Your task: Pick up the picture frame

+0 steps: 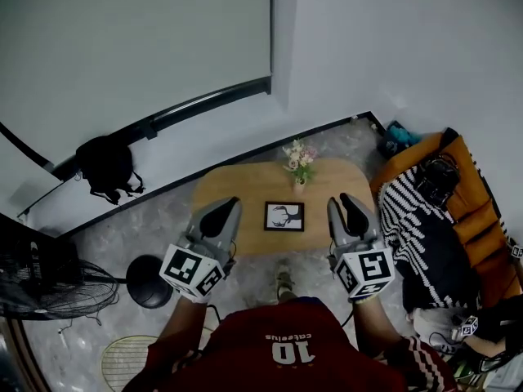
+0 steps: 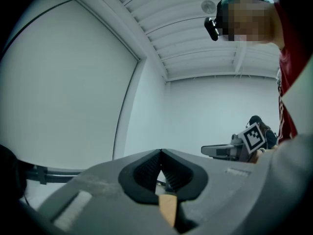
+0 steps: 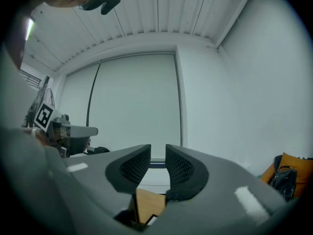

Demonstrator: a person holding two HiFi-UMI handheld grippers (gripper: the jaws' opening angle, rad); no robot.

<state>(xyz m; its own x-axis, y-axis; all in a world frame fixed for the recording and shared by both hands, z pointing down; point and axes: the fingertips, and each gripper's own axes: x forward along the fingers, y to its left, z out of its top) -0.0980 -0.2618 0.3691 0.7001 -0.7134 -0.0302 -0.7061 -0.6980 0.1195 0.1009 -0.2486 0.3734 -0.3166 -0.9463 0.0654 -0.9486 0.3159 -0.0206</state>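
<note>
I flank the picture frame (image 1: 284, 216) near the worktop's (image 1: 237, 188) front edge, ready to grasp: left gripper (image 1: 221, 217) jaws clenched empty, right gripper (image 1: 350, 212) jaws released.

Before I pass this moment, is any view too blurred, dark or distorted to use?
Head view: evenly lit, strong fisheye bends the wall bar, picture frame sharp. Left gripper view: black round vignette, a mosaic patch upper right, left gripper crisp. Right gripper view: same vignette, curved ceiling lines, right gripper in focus.

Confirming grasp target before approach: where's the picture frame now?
Head view: the picture frame lies flat mid wooden table, just on the person's side of the flower vase, between the left gripper and right gripper.
</note>
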